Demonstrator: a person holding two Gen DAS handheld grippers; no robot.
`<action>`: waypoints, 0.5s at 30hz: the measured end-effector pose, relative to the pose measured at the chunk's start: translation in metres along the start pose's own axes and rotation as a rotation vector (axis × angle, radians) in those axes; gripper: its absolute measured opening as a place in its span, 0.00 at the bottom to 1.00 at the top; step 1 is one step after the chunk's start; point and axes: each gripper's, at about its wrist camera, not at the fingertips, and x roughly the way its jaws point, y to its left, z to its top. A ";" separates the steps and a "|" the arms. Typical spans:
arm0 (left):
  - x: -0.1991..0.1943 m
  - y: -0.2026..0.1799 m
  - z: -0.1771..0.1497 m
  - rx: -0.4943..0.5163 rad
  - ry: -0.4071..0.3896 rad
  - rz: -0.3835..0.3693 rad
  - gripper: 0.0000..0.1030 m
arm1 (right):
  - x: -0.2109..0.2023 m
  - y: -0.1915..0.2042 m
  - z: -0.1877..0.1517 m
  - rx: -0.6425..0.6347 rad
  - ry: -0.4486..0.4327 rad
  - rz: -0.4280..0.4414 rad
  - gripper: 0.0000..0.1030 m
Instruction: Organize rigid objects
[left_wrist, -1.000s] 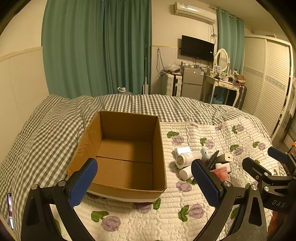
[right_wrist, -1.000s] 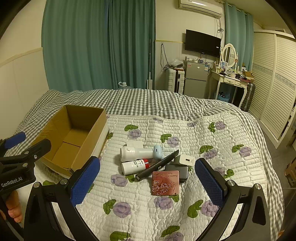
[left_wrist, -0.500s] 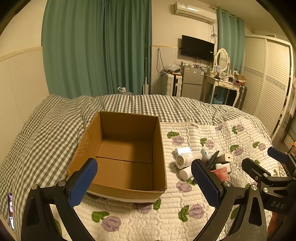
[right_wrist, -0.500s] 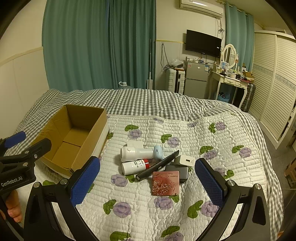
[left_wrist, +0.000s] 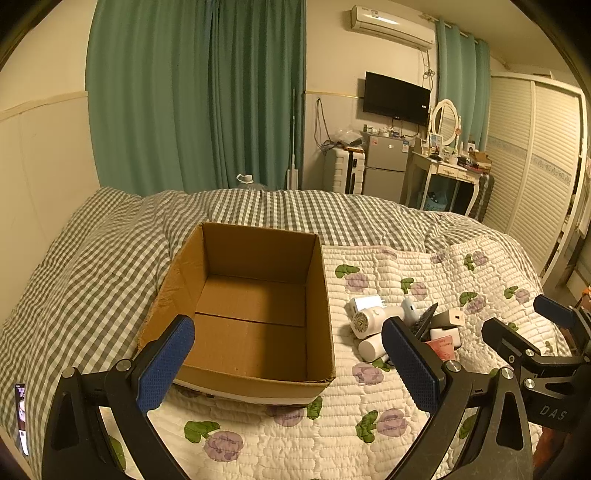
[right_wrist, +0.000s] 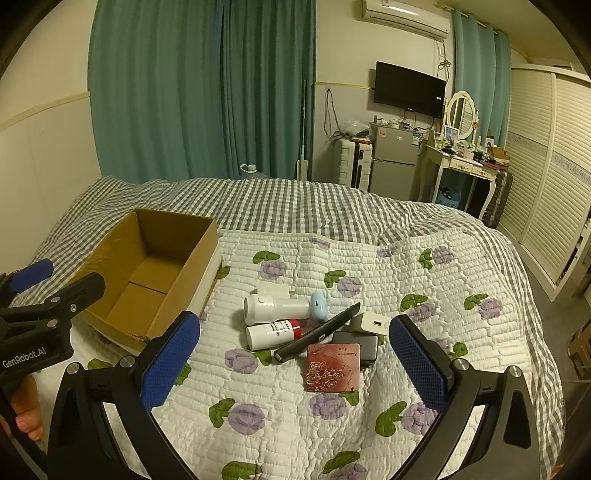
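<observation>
An empty open cardboard box (left_wrist: 255, 317) (right_wrist: 147, 273) sits on the bed. To its right lies a pile: a white handheld device (right_wrist: 277, 307) (left_wrist: 373, 318), a white bottle with a red cap (right_wrist: 271, 333), a black remote (right_wrist: 317, 332), a pink flowered card case (right_wrist: 333, 367), a dark power bank (right_wrist: 360, 345) and a white charger (right_wrist: 375, 322). My left gripper (left_wrist: 286, 365) hovers open just in front of the box. My right gripper (right_wrist: 295, 365) hovers open above the pile's near side. Neither holds anything.
The bed carries a white floral quilt (right_wrist: 406, 280) over a grey checked blanket (left_wrist: 92, 266). A phone (left_wrist: 21, 417) lies at the bed's left edge. A person's hand (right_wrist: 26, 410) holds the left gripper's handle. Furniture and a wardrobe (right_wrist: 554, 177) stand beyond the bed.
</observation>
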 end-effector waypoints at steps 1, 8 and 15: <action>0.000 0.000 0.000 0.001 0.001 0.001 1.00 | 0.000 0.000 0.000 -0.001 0.002 0.000 1.00; 0.000 0.001 0.001 -0.002 0.002 0.002 1.00 | 0.001 0.002 0.000 -0.003 0.004 0.000 1.00; 0.000 0.002 0.000 -0.004 0.003 0.003 1.00 | 0.002 0.002 -0.001 -0.003 0.007 -0.003 1.00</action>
